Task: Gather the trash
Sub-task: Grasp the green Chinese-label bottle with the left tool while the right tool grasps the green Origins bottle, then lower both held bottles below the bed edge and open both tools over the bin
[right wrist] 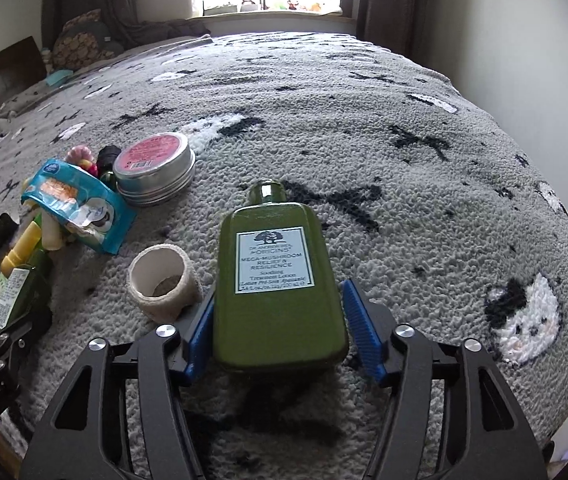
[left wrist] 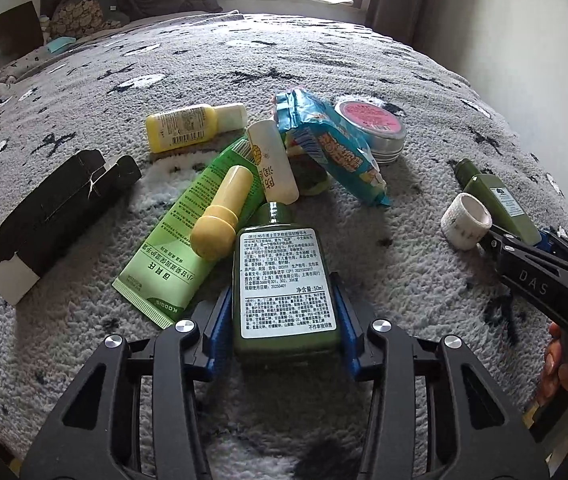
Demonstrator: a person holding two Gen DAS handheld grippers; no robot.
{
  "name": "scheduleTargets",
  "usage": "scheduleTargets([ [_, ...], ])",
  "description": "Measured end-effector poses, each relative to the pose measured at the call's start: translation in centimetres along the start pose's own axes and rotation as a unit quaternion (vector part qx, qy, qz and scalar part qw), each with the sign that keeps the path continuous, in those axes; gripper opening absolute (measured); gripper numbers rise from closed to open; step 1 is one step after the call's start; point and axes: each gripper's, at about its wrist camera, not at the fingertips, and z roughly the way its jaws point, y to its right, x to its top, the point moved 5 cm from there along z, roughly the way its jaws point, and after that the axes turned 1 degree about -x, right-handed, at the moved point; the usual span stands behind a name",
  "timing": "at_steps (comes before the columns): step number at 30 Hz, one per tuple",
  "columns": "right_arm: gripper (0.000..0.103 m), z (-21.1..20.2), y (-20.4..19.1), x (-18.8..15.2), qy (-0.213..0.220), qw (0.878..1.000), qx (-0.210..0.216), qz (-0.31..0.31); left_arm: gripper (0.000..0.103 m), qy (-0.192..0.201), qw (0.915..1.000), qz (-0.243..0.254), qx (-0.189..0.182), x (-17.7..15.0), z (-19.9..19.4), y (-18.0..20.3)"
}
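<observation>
My left gripper (left wrist: 284, 312) has its blue pads against both sides of a small dark green bottle (left wrist: 284, 280), label up, at the near end of a trash pile on the grey bedspread (left wrist: 324, 60). My right gripper (right wrist: 279, 320) straddles a larger olive green Origins bottle (right wrist: 275, 276) lying flat; its left pad touches the bottle and a small gap shows at the right pad. The pile holds a light green tube (left wrist: 191, 236), yellow bottles (left wrist: 191, 128), a white stick (left wrist: 275, 160), a blue wrapper (left wrist: 332, 148) and a round tin (left wrist: 372, 128).
A black carton (left wrist: 55, 216) lies left of the pile. A white tape roll (right wrist: 161, 276) sits just left of the right gripper. Pillows and a window are at the far end. A wall runs along the bed's right edge.
</observation>
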Motion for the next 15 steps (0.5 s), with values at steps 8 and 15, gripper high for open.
scheduleTargets([
  [8, 0.051, -1.5, 0.5, -0.3, 0.015, 1.0, -0.01, -0.006, 0.04, 0.0, 1.0, 0.009, 0.0, -0.2, -0.9, -0.4],
  [15, 0.051, -5.5, 0.8, 0.6, 0.065, 0.998, -0.004, -0.008, 0.04, 0.028, 0.9996, 0.007, 0.005, -0.5, -4.5, -1.4],
])
